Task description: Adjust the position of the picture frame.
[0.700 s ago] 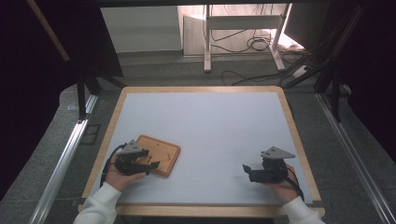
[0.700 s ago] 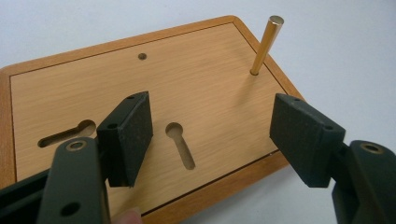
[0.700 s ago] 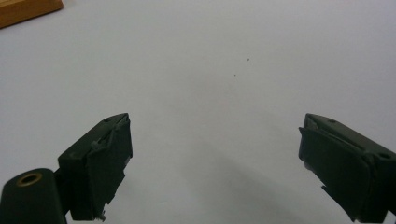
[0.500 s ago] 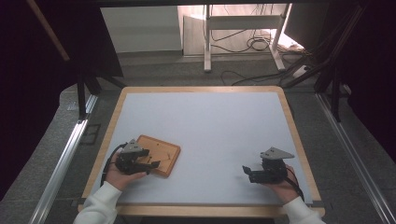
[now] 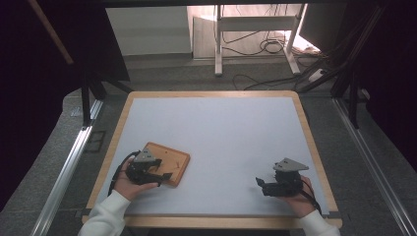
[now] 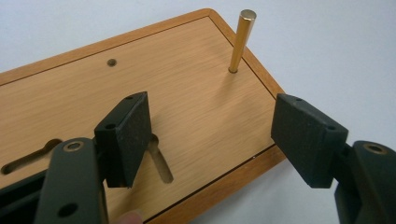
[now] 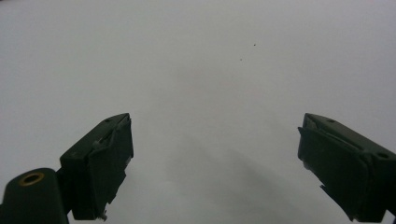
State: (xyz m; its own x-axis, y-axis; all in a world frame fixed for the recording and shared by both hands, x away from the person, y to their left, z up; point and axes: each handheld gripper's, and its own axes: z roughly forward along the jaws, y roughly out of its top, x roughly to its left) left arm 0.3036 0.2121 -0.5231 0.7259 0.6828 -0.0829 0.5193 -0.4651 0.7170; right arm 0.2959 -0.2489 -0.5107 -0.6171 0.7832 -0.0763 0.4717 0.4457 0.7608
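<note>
While the left gripper (image 5: 164, 175) hangs over the near end of the board (image 5: 169, 162), its fingers (image 6: 125, 136) stand spread with nothing between them but the wood below. The board lies flat on the tabletop (image 5: 216, 132), toward its near left corner. The right gripper (image 5: 261, 185) sits well apart near the right edge, its fingers (image 7: 100, 161) also spread and bare above the plain surface.

The board looks like a stiff, light slab of wood with a raised rim: it should neither bend nor crush, but its smooth face may slip on the tabletop if pushed. A sound hold would be across one edge, the fingers pinching rim and underside, or across the short width if the spread allows. The brass pin (image 6: 242, 41) standing upright in a far corner looks slender and slick; I would take it low on the shaft and pull straight, lest it jam or tip.

Count: one board, one pin, two slots (image 6: 159, 161) cut in the face, one small empty hole (image 6: 111, 62), two grippers.
</note>
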